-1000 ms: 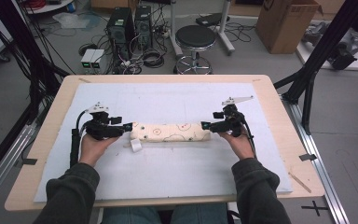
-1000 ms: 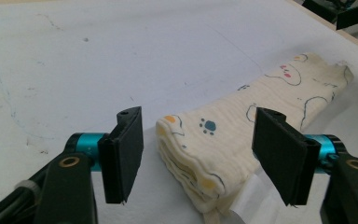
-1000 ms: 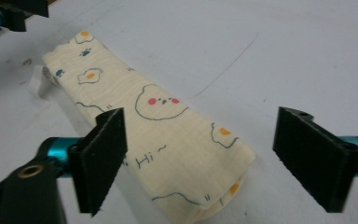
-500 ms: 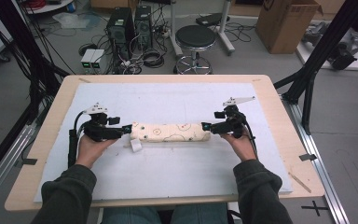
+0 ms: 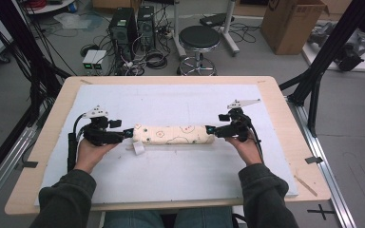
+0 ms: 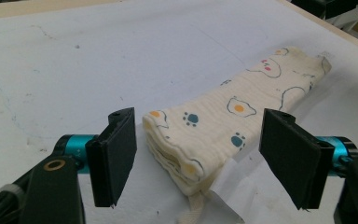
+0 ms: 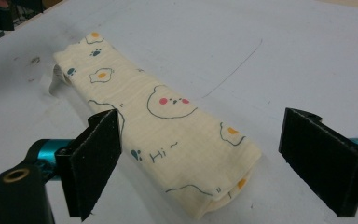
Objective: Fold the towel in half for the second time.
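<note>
While the folded cloth (image 5: 173, 134) lies as a long narrow strip across the middle of the white sheet (image 5: 171, 102) in the high view, running parallel to the near edge of the surface (image 5: 285, 102), the left tool (image 5: 128, 135) sits at its left end and the right tool (image 5: 210, 129) at its right end, each held by a hand coming in from the near edge. Broad bare sheet lies between the cloth and the far edge, and a similar band between it and the near edge; both side edges are well apart from the tools. A small white tag (image 5: 138, 147) pokes out near the cloth's left end, on the near side. From the left gripper view, the left tool (image 6: 200, 151) has just been opening and its jaws stand wide, one on each side of the stacked end of the cloth (image 6: 214, 140), with clear gaps and no pad pressing it; the tag (image 6: 223, 198) rests on the sheet below the layers, and the cloth runs away toward the wooden rim (image 6: 326, 32) of the surface. From the right gripper view, the right tool (image 7: 205, 158) is likewise spread wide, its left jaw just beside the cloth (image 7: 168, 126), the right jaw well apart, gripping nothing, with open sheet (image 7: 284, 56) beyond.
</note>
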The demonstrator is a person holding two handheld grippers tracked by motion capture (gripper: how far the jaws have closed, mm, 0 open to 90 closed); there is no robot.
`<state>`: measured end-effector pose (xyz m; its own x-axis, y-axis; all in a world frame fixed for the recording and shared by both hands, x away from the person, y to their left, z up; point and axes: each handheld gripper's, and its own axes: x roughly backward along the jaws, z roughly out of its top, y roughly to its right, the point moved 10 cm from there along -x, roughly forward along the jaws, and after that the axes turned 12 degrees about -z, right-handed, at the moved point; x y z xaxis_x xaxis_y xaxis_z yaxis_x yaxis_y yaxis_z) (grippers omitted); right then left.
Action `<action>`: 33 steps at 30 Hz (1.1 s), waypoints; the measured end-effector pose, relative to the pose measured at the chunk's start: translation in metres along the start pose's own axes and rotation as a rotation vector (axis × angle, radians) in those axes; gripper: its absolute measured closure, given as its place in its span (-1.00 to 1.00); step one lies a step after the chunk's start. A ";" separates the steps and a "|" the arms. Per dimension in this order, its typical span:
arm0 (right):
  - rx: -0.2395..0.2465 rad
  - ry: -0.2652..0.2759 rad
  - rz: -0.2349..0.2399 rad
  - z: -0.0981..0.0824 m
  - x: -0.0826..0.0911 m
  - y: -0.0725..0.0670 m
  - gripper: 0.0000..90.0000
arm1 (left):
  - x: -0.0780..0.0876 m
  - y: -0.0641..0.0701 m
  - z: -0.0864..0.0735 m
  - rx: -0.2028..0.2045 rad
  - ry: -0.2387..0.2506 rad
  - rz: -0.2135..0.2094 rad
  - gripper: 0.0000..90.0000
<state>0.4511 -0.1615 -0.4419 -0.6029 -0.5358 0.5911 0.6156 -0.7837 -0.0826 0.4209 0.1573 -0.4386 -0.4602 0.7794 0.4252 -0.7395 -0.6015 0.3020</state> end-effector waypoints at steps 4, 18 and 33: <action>0.008 0.004 -0.001 0.000 0.001 -0.001 -0.73 | 0.001 0.002 -0.002 -0.009 -0.009 0.000 -0.38; 0.022 0.017 -0.004 -0.001 0.008 -0.005 -0.73 | 0.004 0.012 -0.003 -0.048 -0.032 -0.007 -0.38; 0.018 0.009 -0.003 -0.014 0.013 -0.006 -0.73 | 0.015 0.018 -0.019 -0.051 -0.033 -0.005 -0.38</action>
<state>0.4324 -0.1683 -0.4453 -0.6092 -0.5366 0.5839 0.6229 -0.7795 -0.0664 0.3916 0.1616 -0.4432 -0.4410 0.7756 0.4516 -0.7662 -0.5874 0.2607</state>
